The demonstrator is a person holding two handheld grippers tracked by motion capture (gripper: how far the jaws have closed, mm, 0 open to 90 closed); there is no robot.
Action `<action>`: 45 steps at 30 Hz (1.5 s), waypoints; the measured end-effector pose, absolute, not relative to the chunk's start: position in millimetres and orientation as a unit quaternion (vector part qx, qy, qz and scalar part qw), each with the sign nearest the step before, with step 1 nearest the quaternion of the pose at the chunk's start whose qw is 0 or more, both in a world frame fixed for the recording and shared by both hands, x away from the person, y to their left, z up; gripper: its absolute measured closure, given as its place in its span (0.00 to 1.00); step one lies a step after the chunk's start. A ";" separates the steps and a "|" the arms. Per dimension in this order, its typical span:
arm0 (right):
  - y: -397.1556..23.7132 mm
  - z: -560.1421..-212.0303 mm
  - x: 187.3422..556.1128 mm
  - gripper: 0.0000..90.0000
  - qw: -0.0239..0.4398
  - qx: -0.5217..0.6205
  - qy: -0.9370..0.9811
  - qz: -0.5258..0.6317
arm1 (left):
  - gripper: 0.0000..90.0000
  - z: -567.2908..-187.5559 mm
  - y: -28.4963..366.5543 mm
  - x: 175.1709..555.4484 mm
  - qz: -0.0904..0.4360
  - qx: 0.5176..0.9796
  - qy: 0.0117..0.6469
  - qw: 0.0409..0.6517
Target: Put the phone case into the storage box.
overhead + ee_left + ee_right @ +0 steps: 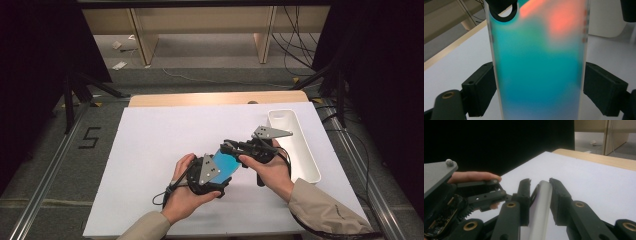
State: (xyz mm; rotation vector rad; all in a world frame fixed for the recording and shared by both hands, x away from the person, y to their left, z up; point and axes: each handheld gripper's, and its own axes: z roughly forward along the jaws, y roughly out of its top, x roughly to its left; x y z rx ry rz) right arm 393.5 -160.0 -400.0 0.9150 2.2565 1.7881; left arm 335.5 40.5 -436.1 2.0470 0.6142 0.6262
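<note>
Blue phone case [226, 165], gripped by left gripper [216, 172], right gripper [231, 148], floor marking "5" [90, 137]

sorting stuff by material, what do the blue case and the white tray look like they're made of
The blue case looks like plastic: frosted clear edges, with a smooth blue-green and orange face. The white tray looks like moulded plastic too, matte with rounded corners, though ceramic can't be ruled out.

Landmark: white sheet [150, 150] lying on the table [210, 98].

- Tray [295, 145] on the sheet, along its right edge.
- Both grippers over the sheet, right of centre, towards its near edge.
- Left gripper [210, 172] left of right gripper [245, 148]; tray just right of the right one.
- Flat card [226, 162] between the two grippers, above the sheet.
- Table edge beyond the sheet's far side.
</note>
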 end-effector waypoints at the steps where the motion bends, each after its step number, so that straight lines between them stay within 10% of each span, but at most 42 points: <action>1: -160.1 -399.4 393.2 0.82 0.058 0.303 0.744 0.592 | 0.18 -435.9 40.2 335.4 0.254 0.824 0.248 0.441; 45: -179.8 -375.1 404.7 0.89 0.079 0.199 0.816 0.537 | 0.16 -431.8 70.9 344.3 0.197 0.803 0.272 0.493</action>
